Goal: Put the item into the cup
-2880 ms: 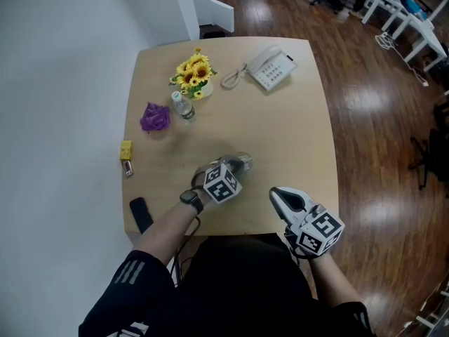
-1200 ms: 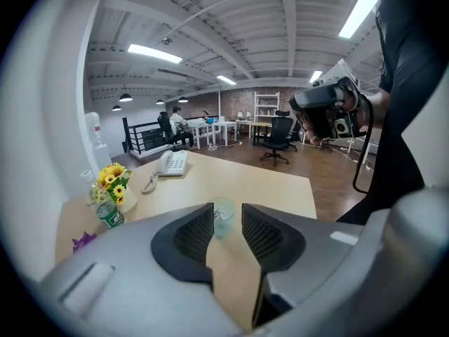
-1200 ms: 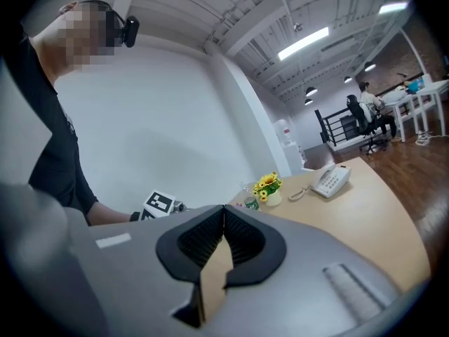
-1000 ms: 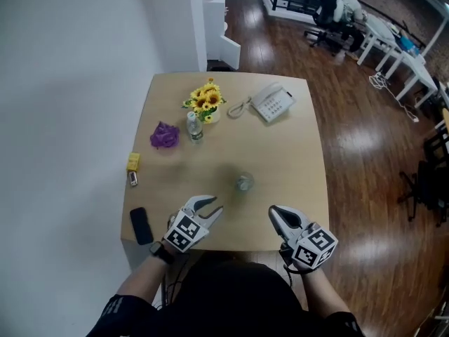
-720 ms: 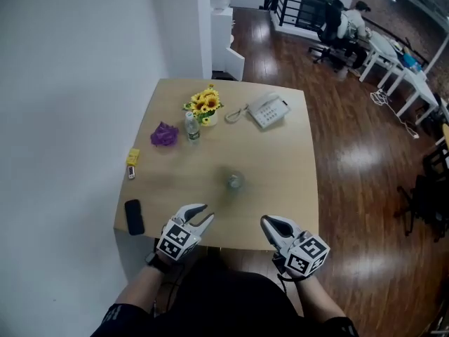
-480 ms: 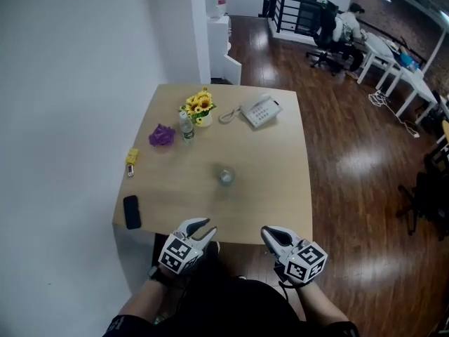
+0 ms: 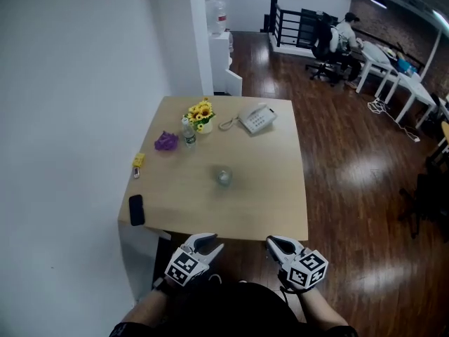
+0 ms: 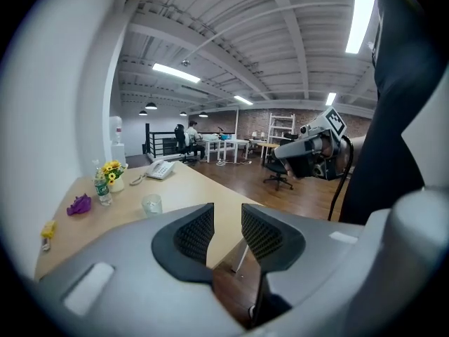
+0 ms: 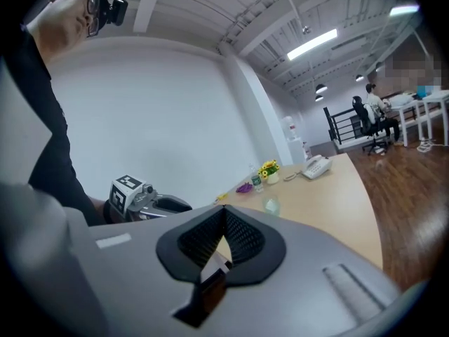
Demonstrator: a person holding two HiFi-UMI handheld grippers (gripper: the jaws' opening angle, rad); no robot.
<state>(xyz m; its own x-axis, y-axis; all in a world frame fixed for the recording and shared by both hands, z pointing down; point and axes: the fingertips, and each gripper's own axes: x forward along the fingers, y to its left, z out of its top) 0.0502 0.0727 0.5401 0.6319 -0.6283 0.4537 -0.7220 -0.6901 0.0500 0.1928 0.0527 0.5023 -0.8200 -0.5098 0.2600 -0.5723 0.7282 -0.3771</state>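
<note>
The desk [image 7: 270, 202] is pale wood, its left edge against a white wall [image 7: 70, 118], with dark plank floor [image 7: 351, 181] on its other sides and more desks and chairs far across the room, where a person sits. The cup [image 7: 224, 177] stands near the middle of the desk, apart from everything else, upright with its long axis vertical and its mouth facing up; it is clear glass, and I cannot tell whether anything lies in it. Near the far left corner are flowers [image 7: 200, 111], a bottle [image 7: 189, 136] and a purple lump [image 7: 165, 142], with a telephone [image 7: 256, 119] along the far edge. A yellow block [image 7: 139, 160] lies by the left edge and a black phone [image 7: 136, 209] by the near left corner. My left gripper [image 7: 208, 243] and right gripper [image 7: 276, 243] hang off the near edge, over the floor, both aimed toward the desk. My left jaws stand wide with nothing between them; my right jaws meet at the tips, and I see nothing held there
</note>
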